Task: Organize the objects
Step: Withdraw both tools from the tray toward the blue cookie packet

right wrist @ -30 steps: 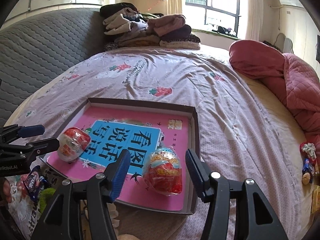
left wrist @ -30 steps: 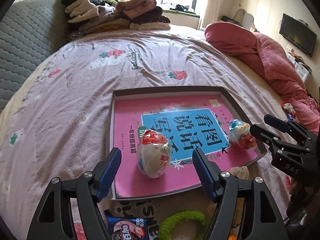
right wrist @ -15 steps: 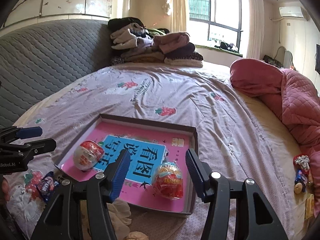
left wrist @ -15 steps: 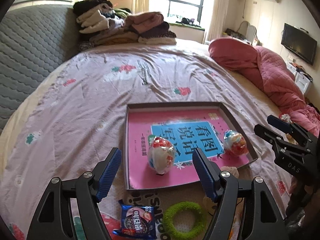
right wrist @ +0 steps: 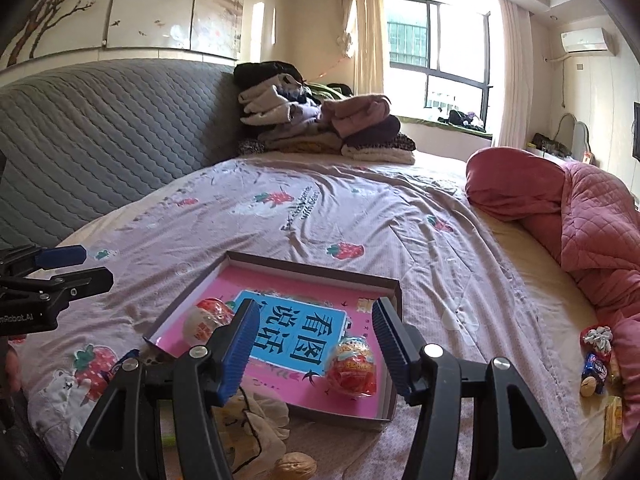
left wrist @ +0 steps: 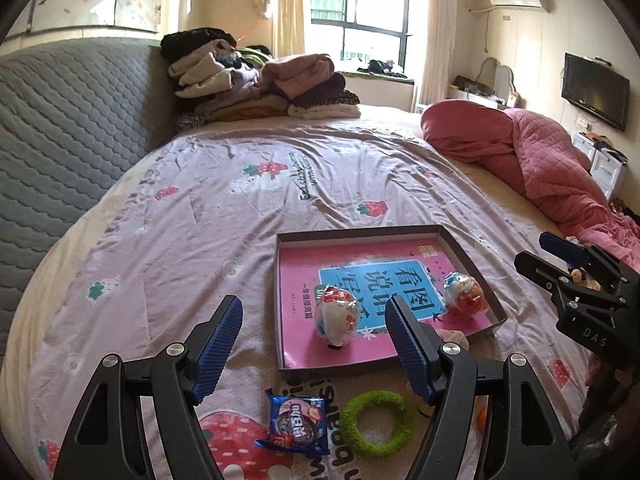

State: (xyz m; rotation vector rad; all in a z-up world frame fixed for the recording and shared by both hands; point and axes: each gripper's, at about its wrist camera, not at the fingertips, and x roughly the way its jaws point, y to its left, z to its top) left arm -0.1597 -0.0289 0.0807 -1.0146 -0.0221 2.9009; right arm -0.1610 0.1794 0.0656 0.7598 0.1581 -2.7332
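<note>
Two foil-wrapped toy eggs (left wrist: 336,316) (right wrist: 354,366) lie apart in the shallow tray (left wrist: 360,232) on its pink book, while left gripper (left wrist: 314,344) and right gripper (right wrist: 316,340) hang wide open, empty.

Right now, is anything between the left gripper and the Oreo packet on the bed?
Nothing visible. The Oreo packet lies on the bedsheet just below the open left gripper, with only bare sheet between. The green ring lies beside it, apart, toward the right.

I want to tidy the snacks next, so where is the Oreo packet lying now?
The Oreo packet lies on the bedsheet at the bottom of the left wrist view, just left of the green ring and in front of the shallow box.
</note>
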